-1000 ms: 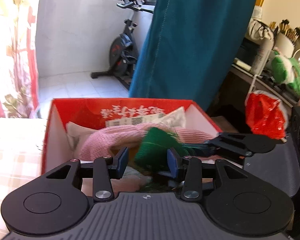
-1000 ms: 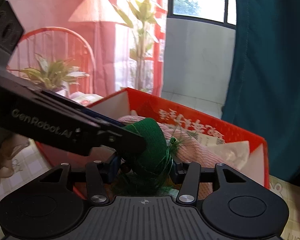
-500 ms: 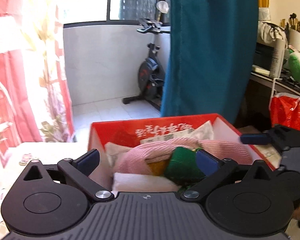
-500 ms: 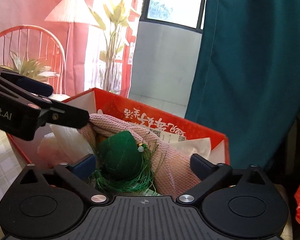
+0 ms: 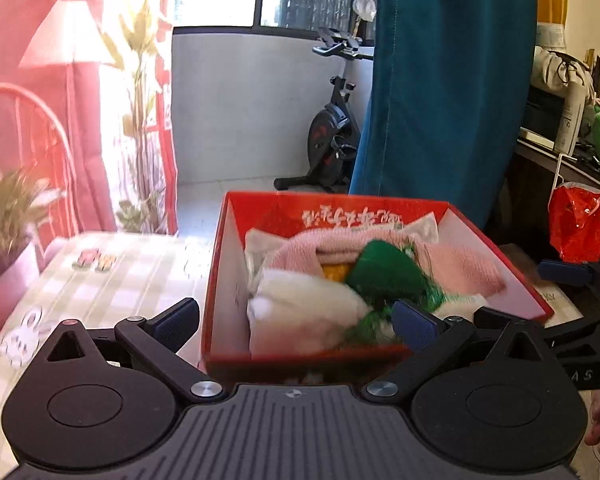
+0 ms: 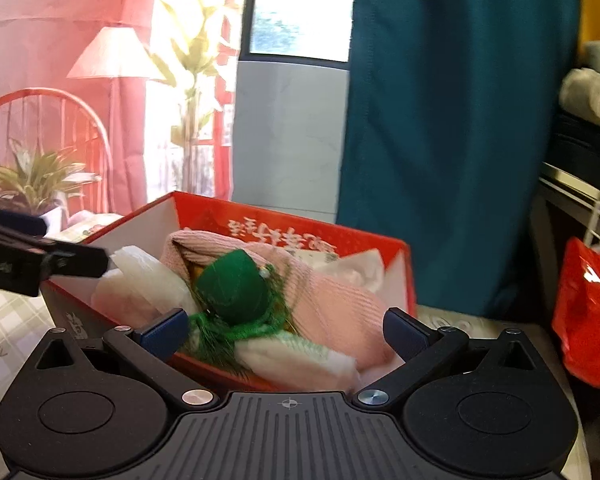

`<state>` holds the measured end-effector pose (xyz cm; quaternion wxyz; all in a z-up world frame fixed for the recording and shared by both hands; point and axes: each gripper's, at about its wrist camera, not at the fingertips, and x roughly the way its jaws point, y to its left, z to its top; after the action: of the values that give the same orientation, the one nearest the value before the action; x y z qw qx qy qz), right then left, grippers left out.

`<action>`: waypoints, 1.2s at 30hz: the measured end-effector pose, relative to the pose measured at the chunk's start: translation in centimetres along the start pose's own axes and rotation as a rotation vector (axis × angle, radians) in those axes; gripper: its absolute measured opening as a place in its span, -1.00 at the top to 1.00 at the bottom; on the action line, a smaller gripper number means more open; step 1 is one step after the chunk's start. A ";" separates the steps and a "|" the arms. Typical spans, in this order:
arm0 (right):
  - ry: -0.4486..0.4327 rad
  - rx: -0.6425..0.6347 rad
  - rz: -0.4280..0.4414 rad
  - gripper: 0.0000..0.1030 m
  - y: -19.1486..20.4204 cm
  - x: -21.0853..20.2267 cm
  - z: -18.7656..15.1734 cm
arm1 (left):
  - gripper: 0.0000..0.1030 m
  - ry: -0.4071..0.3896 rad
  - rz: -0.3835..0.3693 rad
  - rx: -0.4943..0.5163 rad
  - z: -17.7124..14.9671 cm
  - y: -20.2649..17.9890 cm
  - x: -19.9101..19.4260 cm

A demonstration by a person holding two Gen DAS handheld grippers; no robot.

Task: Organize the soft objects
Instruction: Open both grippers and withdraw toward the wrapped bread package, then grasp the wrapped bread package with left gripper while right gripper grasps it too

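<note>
Left tongs: the left gripper (image 5: 296,320) stood with its blue-padded jaws spread wide and nothing between the pads, just short of the box's near wall.
Right tongs: the right gripper (image 6: 286,330) was likewise spread wide and empty, its jaws having just been opening; it sat at the near rim.
Item released: the green fabric pouch with a fringe of loose green threads (image 6: 232,294) lay free inside the box, on top of the pile, touching neither tool.
Neighbours: it rested against a folded pink knitted cloth (image 6: 332,304) and a white soft bundle (image 5: 300,312).
Container: an open red cardboard box with white inner walls (image 5: 224,280) stood on the checked tablecloth (image 5: 100,280).
Orientation: the pouch's rounded body pointed up and toward the far wall, the fringe trailing to the near rim; its long axis ran roughly near to far.
Progress: this item appeared stowed. The tablecloth in view held no other soft item, so what remained could not be judged.
</note>
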<state>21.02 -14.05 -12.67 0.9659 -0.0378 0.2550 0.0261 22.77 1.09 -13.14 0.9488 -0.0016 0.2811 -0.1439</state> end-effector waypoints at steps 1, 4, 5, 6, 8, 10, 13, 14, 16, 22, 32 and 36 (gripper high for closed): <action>0.003 0.007 -0.009 -0.99 -0.1 -0.4 -0.4 | -1.00 0.001 0.001 -0.002 -0.5 0.0 -0.4; 0.008 0.055 0.018 -0.99 -0.9 -1.7 -1.6 | -1.00 0.013 0.015 -0.007 -1.9 -0.1 -1.5; 0.011 0.077 0.019 -0.99 -1.2 -2.2 -2.2 | -1.00 0.021 0.019 -0.008 -2.4 -0.2 -1.8; 0.014 0.089 0.016 -0.99 -1.4 -2.6 -2.7 | -1.00 0.033 0.026 -0.009 -3.0 -0.4 -2.0; 0.031 0.102 0.003 -0.99 -1.8 -3.3 -4.2 | -1.00 0.063 0.038 -0.008 -4.3 -0.7 -2.2; 0.072 0.111 -0.009 -0.99 -2.1 -3.7 -5.8 | -1.00 0.097 0.038 -0.007 -5.5 -1.0 -2.3; 0.130 0.138 0.015 -0.99 -2.4 -4.2 -8.2 | -1.00 0.130 -0.024 -0.015 -7.4 -1.4 -2.5; 0.142 0.139 0.023 -0.99 -2.5 -4.4 -8.9 | -1.00 0.136 -0.054 -0.015 -8.0 -1.6 -2.6; 0.161 0.116 0.026 -0.99 -2.2 -4.8 -10.2 | -1.00 0.154 -0.094 -0.014 -9.1 -2.1 -2.5; 0.228 0.095 0.073 -0.99 -1.6 -6.1 -13.3 | -1.00 0.195 -0.111 0.003 -11.1 -2.9 -2.3; 0.238 0.177 0.089 -0.93 -1.8 -6.7 -14.4 | -0.97 0.225 -0.111 -0.050 -12.5 -2.2 -2.5; 0.237 0.199 0.135 -0.79 -1.6 -6.6 -14.6 | -0.86 0.226 -0.129 -0.064 -12.7 -2.1 -2.5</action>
<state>8.20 -17.08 -21.97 0.9241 0.0726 0.3703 0.0610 13.44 0.79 -22.32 0.8993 -0.0335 0.3901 -0.1949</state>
